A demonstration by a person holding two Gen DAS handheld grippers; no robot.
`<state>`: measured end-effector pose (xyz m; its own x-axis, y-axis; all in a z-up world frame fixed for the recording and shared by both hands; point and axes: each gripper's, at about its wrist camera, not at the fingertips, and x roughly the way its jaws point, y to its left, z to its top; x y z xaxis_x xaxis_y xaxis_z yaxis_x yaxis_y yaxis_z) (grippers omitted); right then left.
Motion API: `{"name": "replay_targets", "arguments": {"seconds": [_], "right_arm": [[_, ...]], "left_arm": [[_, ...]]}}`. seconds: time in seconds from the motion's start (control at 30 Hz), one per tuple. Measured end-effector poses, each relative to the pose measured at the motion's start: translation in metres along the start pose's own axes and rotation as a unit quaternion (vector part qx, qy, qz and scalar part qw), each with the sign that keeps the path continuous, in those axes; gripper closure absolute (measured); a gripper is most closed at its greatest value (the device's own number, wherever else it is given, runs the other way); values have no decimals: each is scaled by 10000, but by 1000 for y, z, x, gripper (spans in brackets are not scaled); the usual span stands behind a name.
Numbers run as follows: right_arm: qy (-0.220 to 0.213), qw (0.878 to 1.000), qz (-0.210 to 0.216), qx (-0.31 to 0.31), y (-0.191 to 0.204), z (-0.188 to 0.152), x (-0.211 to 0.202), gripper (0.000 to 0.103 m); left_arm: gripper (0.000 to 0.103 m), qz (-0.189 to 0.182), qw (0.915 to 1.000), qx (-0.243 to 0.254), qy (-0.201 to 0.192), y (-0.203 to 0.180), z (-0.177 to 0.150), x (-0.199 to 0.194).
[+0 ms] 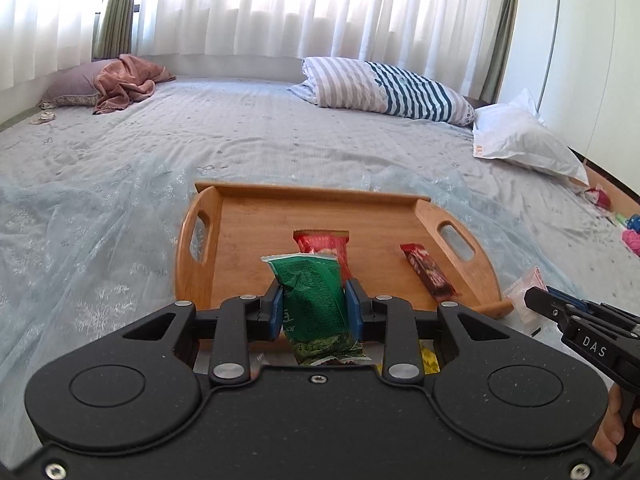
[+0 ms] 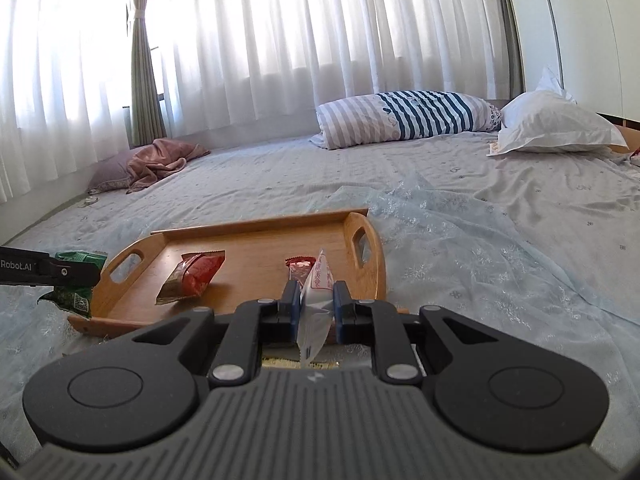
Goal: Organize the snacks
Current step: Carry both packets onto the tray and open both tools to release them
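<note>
A wooden tray with handles lies on the bed. On it lie an orange-red snack pack and a dark red bar. My left gripper is shut on a green snack pack, held upright just before the tray's near edge; it also shows at the left of the right wrist view. My right gripper is shut on a clear and pink snack pack, held over the tray's near right edge; that pack shows in the left wrist view.
The bed has a pale blue embroidered sheet. A striped pillow, a white pillow and a pink cloth on a purple pillow lie at the far side. Small toys lie at the right edge. Curtains hang behind.
</note>
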<state>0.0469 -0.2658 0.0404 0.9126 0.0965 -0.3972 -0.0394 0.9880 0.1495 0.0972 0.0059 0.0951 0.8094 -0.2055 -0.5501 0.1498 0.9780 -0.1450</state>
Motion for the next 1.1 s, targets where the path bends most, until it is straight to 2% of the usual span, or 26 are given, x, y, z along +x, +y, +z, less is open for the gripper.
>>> {"name": "replay_targets", "arguments": {"seconds": [0.17, 0.3, 0.4, 0.5, 0.67, 0.83, 1.1], "right_arm": [[163, 9998, 28, 125, -8, 16, 27, 83], [271, 9994, 114, 200, -14, 29, 48, 83], [474, 9985, 215, 169, -17, 37, 70, 83], [718, 9967, 269, 272, -21, 42, 92, 83], [962, 9932, 337, 570, -29, 42, 119, 84], [1039, 9925, 302, 567, -30, 39, 135, 84], [1078, 9895, 447, 848, -38, 32, 142, 84]], "left_arm": [[74, 83, 10000, -31, 37, 12, 20, 17], [74, -41, 9999, -31, 137, 19, 34, 37], [74, -149, 9995, -2, 272, 24, 40, 56], [74, -91, 9990, -6, 429, 26, 42, 77], [74, 92, 9977, -84, 671, 32, 43, 108], [74, 143, 9964, -145, 827, 38, 40, 130], [74, 77, 9958, -290, 870, 44, 37, 141]]}}
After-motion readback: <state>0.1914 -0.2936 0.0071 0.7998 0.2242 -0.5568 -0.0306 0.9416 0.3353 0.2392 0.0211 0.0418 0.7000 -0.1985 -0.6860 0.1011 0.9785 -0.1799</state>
